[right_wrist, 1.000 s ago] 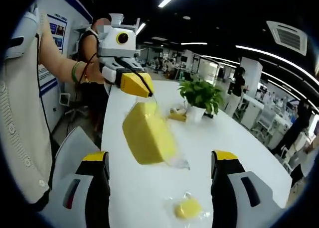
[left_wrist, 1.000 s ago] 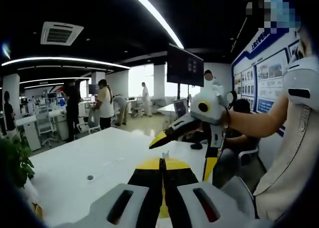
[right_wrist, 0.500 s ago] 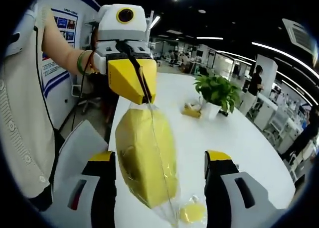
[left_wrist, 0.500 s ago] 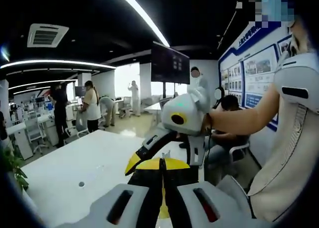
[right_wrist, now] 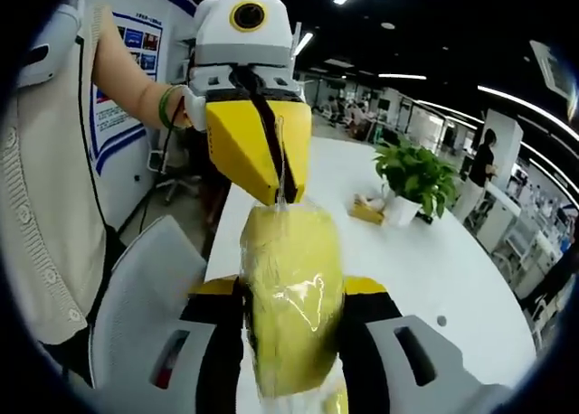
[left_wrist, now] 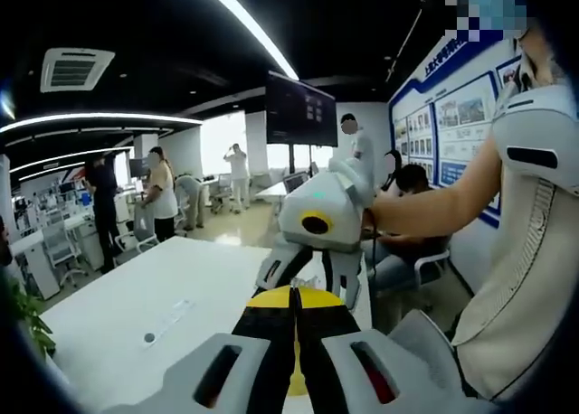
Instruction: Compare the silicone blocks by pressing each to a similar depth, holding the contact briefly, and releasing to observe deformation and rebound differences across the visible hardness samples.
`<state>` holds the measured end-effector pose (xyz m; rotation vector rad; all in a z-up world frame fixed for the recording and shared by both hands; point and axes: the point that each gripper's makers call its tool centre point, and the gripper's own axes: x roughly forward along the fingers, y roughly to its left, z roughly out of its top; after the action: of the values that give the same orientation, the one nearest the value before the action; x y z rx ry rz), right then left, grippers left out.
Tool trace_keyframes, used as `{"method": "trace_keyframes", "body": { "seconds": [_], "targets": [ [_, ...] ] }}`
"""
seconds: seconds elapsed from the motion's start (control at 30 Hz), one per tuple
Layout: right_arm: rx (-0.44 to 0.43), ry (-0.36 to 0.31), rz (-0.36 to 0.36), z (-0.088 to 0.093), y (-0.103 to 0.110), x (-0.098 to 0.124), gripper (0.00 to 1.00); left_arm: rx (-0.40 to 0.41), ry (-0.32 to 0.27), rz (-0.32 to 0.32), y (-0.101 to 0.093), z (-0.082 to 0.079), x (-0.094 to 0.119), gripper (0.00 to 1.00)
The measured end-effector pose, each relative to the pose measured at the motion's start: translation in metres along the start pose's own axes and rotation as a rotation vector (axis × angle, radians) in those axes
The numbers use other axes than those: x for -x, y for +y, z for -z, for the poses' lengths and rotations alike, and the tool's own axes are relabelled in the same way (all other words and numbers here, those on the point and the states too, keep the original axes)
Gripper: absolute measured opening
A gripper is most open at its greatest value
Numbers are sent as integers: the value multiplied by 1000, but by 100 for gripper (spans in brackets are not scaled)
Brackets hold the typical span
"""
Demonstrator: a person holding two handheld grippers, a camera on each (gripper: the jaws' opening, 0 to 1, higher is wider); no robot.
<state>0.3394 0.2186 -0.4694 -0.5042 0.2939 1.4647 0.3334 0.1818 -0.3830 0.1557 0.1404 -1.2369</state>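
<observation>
A yellow silicone block (right_wrist: 289,315) in clear plastic wrap hangs upright above the white table (right_wrist: 434,269). My left gripper (right_wrist: 282,195) comes down from the top of the right gripper view, shut on the wrap's top edge. My right gripper (right_wrist: 291,296) has its jaws pressed against both sides of the block. In the left gripper view my left gripper (left_wrist: 294,298) shows its yellow tips together, and the right gripper (left_wrist: 310,278) faces it close by, jaws straddling them. A sliver of a second yellow piece (right_wrist: 336,399) peeks out below the block.
A potted plant (right_wrist: 416,174) and a small yellow item (right_wrist: 366,211) stand further along the table. A white chair (right_wrist: 145,287) is by the table's near edge. One person sits (left_wrist: 412,215) at the wall; several others stand across the office (left_wrist: 163,192).
The right gripper's jaws have gone from wide apart to pressed on the block. The left gripper and the hanging block have come closer and now sit centred between the jaws.
</observation>
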Motion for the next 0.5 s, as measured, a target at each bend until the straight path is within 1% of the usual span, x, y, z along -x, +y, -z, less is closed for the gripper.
{"method": "trace_keyframes", "body": {
  "seconds": [0.1, 0.2, 0.37, 0.5],
  "targets": [
    [-3, 5, 4, 3, -4, -3, 28, -2, 11, -9, 3, 4, 1, 0],
    [4, 6, 2, 4, -4, -5, 24, -10, 18, -12, 4, 6, 2, 0],
    [64, 19, 21, 6, -6, -9, 18, -5, 27, -17, 6, 10, 3, 0],
    [18, 26, -2, 7, -1, -10, 13, -11, 30, -19, 6, 12, 3, 0]
  ]
}}
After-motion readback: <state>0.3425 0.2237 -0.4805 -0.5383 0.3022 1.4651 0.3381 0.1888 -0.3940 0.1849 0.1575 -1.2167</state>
